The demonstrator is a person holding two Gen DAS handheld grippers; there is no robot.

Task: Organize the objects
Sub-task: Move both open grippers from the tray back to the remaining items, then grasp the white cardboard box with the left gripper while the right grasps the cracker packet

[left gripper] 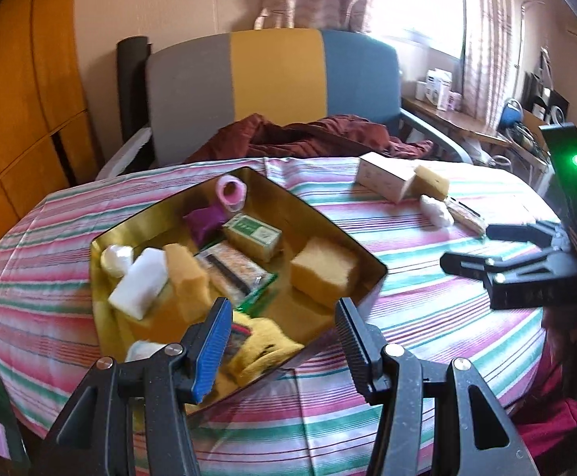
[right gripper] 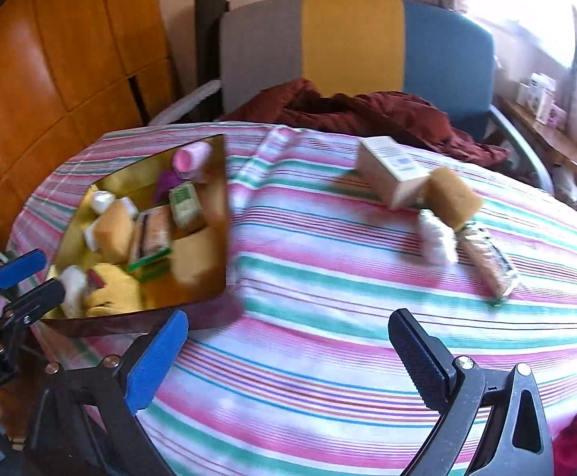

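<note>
1. Left wrist view: my left gripper (left gripper: 280,341) hangs over the near corner of the gold tin (left gripper: 102,273), its jaws partly apart and empty; the near rim of the tin shows between them, but I cannot tell that either pad touches it.
2. Same view, inside the tin: a pink roll (left gripper: 231,194) at the far end, a purple pouch (left gripper: 203,224), a green box (left gripper: 254,236), a snack packet (left gripper: 233,273), two sponges (left gripper: 324,273), a white block (left gripper: 139,283) and a yellow cloth (left gripper: 262,347) nearest me. I judge most of the sorting done.
3. Same view, far right on the striped tablecloth (left gripper: 427,317): my right gripper (left gripper: 463,248) reaches toward the items left outside the tin.
4. Right wrist view: my right gripper (right gripper: 288,361) has its jaws wide and empty, above bare cloth.
5. Same view, what is left, far right of the tin and well apart from it: a white carton (right gripper: 391,168), a loose sponge (right gripper: 453,194) touching it, a white wad (right gripper: 439,238) just beside, and a wrapped bar (right gripper: 491,267). The view is blurred, so finer detail escapes me.
6. My judgement: four things remain to carry left into the tin; the wad and the bar lie nearest my right jaws.
</note>
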